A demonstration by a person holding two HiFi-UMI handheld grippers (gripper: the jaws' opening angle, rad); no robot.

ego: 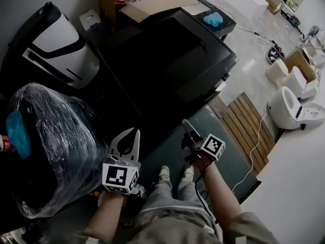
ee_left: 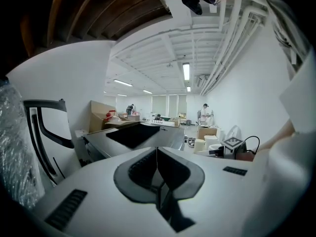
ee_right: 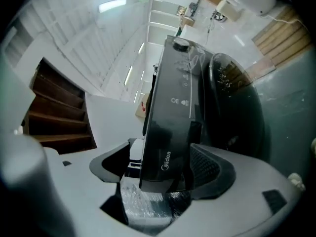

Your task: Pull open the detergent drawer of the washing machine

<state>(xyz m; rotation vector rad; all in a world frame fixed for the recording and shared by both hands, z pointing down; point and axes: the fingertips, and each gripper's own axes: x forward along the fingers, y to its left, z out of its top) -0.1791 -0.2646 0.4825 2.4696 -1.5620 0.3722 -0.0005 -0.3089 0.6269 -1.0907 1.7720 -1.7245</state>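
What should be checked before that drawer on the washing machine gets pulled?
1. Right gripper jaws closed on the detergent drawer front: ok.
2. Left gripper clear of the drawer, jaws together, empty: ok.
3. Room between the washing machine and the person's shoes for pulling back: ok.
4. Plastic-wrapped bundle beside the machine won't snag: cannot tell.
5. Drawer already partly out: cannot tell.

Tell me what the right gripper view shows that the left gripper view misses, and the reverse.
Only the right gripper view: the right gripper shut on the detergent drawer, plus the round door. Only the left gripper view: the left gripper shut and empty, and the other gripper's marker cube. Both: the black washing machine.
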